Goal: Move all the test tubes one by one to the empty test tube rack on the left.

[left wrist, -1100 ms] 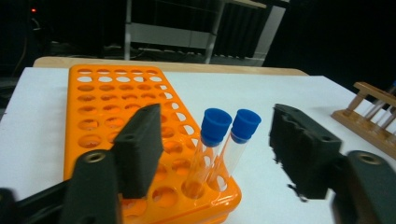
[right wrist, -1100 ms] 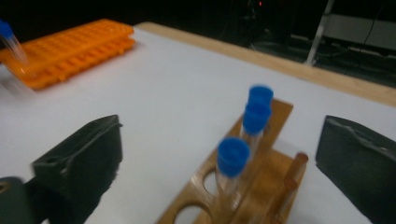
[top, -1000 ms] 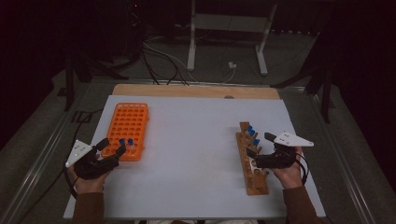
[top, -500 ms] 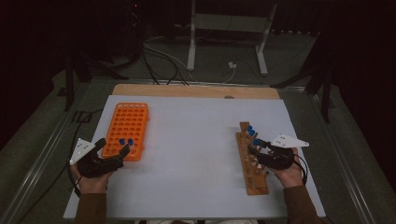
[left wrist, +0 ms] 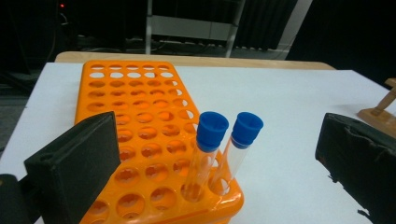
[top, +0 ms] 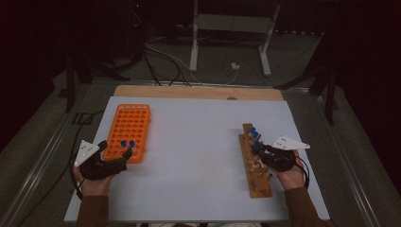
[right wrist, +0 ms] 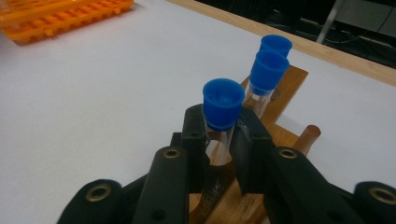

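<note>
High view: a white worktop [top: 198, 142] fills the middle of the frame. An orange tube rack [top: 127, 132] lies at centre left and a wooden tube rack [top: 253, 163] at centre right, the two well apart.

The left hand-held gripper [top: 116, 153], at lower left, sits just beside the near end of the orange tube rack. Its jaws have just been opening and now stand spread wide and released, pressing on nothing. In the left gripper view, two blue-capped tubes [left wrist: 224, 149] stand side by side in the nearest row of holes, at the centre of the frame, in line with the gap between the two black jaws and clear of both.

The right hand-held gripper [top: 260, 150], at centre right, meets the wooden tube rack. Its jaws have just been closing. In the right gripper view they are clenched on a clear tube with a blue cap [right wrist: 223, 103], gripping the glass just below the cap, at the centre of the frame. The tube stands upright over the rack. Two more capped tubes [right wrist: 270, 60] stand in the rack behind it, toward the upper right.
</note>
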A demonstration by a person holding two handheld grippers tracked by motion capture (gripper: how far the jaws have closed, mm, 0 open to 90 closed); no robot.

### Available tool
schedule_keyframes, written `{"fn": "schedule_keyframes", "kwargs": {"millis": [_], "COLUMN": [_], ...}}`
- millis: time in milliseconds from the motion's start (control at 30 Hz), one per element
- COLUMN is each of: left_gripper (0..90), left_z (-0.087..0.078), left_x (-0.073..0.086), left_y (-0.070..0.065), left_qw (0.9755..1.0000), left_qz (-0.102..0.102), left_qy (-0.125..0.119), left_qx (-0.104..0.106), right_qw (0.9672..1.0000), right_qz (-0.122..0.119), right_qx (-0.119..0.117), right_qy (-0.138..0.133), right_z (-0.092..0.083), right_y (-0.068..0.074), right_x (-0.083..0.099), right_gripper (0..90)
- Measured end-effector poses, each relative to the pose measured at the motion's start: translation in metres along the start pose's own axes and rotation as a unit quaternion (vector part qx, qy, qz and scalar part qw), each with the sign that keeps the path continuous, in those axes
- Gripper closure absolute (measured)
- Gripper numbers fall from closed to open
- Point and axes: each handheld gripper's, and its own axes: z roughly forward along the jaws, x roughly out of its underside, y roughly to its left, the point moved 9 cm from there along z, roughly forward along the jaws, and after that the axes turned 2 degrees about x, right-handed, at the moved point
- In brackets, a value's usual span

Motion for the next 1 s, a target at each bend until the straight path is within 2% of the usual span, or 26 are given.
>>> {"fn": "schedule_keyframes", "kwargs": {"millis": [233,433,567,700,1000], "left_gripper": [0.7,0.7,0.7,0.7,0.8], "left_z": [-0.001,0.001,0.003,0.004,0.002], "left_x": [-0.002,-0.007,-0.011,-0.013,-0.027], "left_y": [-0.002,-0.006,-0.012,-0.019,-0.037], "left_qw": [1.0000,0.9998,0.9995,0.9988,0.9982], "left_qz": [0.007,0.018,0.030,0.045,0.059], "left_qy": [-0.002,0.000,0.007,0.017,0.005], "left_qx": [-0.002,-0.002,-0.002,-0.002,0.014], "right_qw": [0.9999,0.9995,0.9996,0.9993,0.9991], "right_qz": [0.011,0.030,0.028,0.032,0.028], "right_qx": [0.005,0.000,0.004,0.002,-0.002], "right_qy": [-0.009,-0.013,-0.008,-0.017,-0.031], "right_z": [-0.005,-0.010,-0.012,-0.018,-0.027], "right_y": [-0.003,-0.005,-0.004,-0.006,-0.007], "right_x": [-0.004,-0.009,-0.013,-0.021,-0.038], "right_gripper": [76.9,77.0,77.0,77.0,77.0]}}
